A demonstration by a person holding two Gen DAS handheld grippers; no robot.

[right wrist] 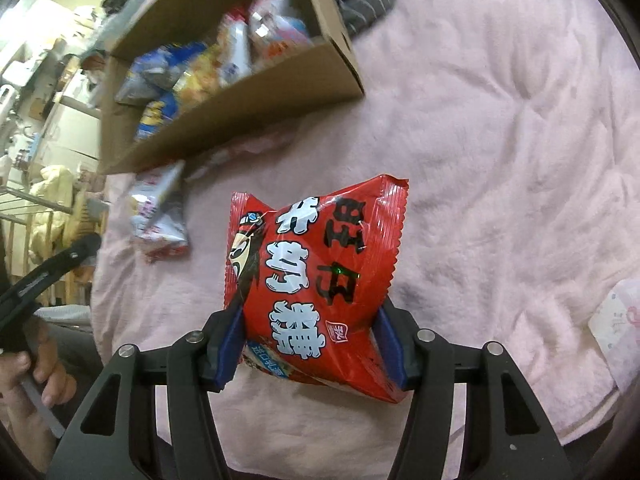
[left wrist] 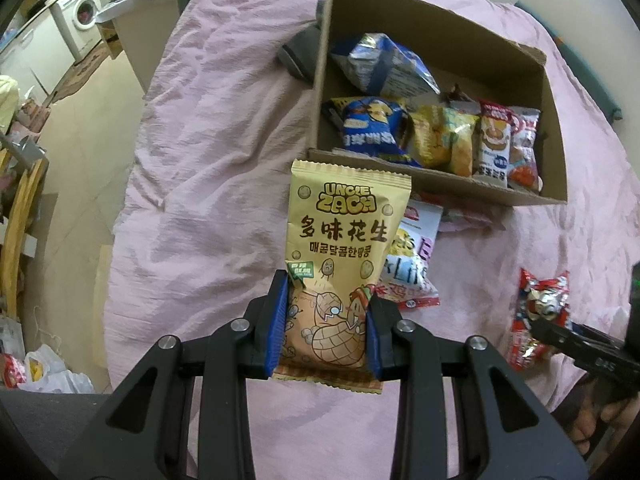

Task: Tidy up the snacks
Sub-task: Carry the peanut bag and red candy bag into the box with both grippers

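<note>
The left gripper [left wrist: 326, 320] pinched a peanut bag [left wrist: 344, 248]; the right gripper [right wrist: 310, 344] clamped a red bag [right wrist: 316, 276], near a seemingly half-full box [left wrist: 552, 120].

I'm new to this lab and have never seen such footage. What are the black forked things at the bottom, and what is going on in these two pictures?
No robot here: a person holds a two-fingered claw in each hand, and a camera on each looks forward along its fingers. The left view shows the left claw clamped on a yellow peanut bag. The right view shows the right claw clamped on a red candy bag. Below lies a pink blanket bearing a cardboard box partly filled with snack packets. One white packet lies outside, just in front of the box.
</note>
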